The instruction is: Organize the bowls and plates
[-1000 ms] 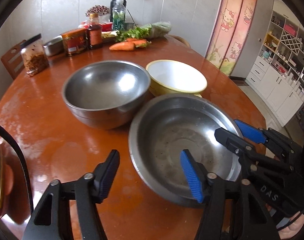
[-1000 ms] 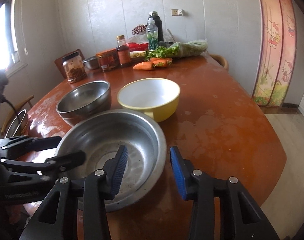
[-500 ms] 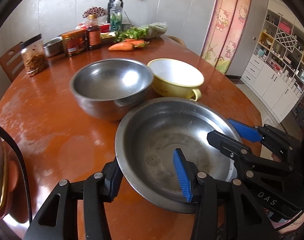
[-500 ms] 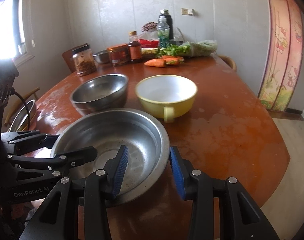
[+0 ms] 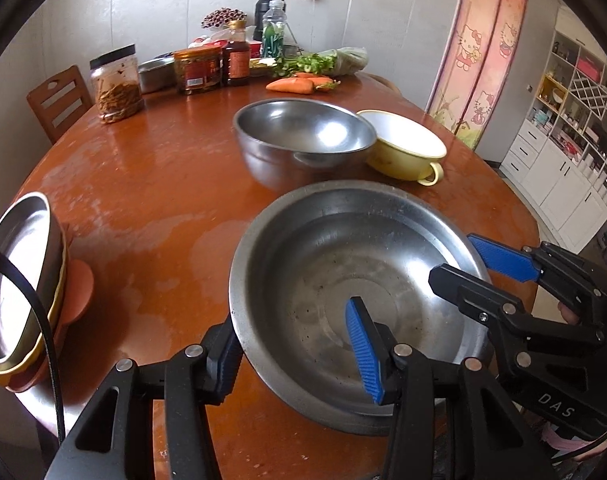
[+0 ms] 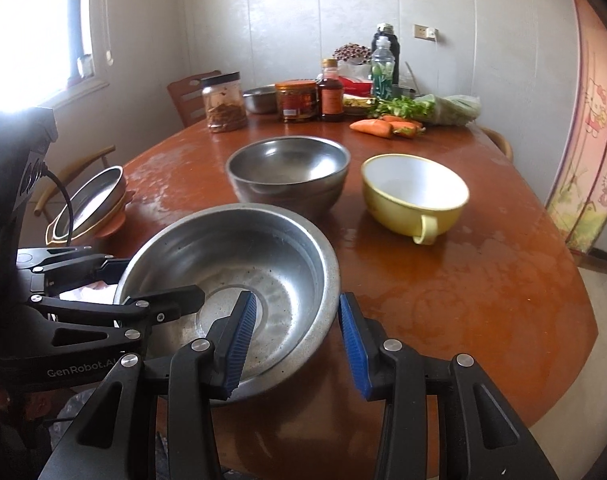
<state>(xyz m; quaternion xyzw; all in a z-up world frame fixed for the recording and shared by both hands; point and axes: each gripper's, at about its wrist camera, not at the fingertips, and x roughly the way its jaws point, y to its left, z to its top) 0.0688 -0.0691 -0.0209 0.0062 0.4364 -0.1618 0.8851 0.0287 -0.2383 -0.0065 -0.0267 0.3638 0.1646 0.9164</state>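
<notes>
A wide shallow steel basin (image 5: 343, 280) sits near the table's front edge, also in the right wrist view (image 6: 239, 272). My left gripper (image 5: 299, 352) is open and straddles its near-left rim, one finger outside, one inside. My right gripper (image 6: 295, 340) is open and straddles the basin's right rim. A deep steel bowl (image 5: 303, 136) and a yellow handled bowl (image 5: 407, 148) stand behind it. A stack of plates (image 5: 19, 280) with a steel one on top sits at the left edge, also in the right wrist view (image 6: 91, 204).
Jars, bottles, a small steel pot, greens and carrots (image 5: 295, 84) crowd the far side of the round wooden table (image 5: 143, 200). Wooden chairs (image 5: 57, 100) stand at the left. A cable (image 5: 43, 320) crosses the plate stack.
Both grippers have moved in over the basin's rim from either side. The left camera has swung left, bringing the plate stack into view. The basin appears slightly raised and tilted.
</notes>
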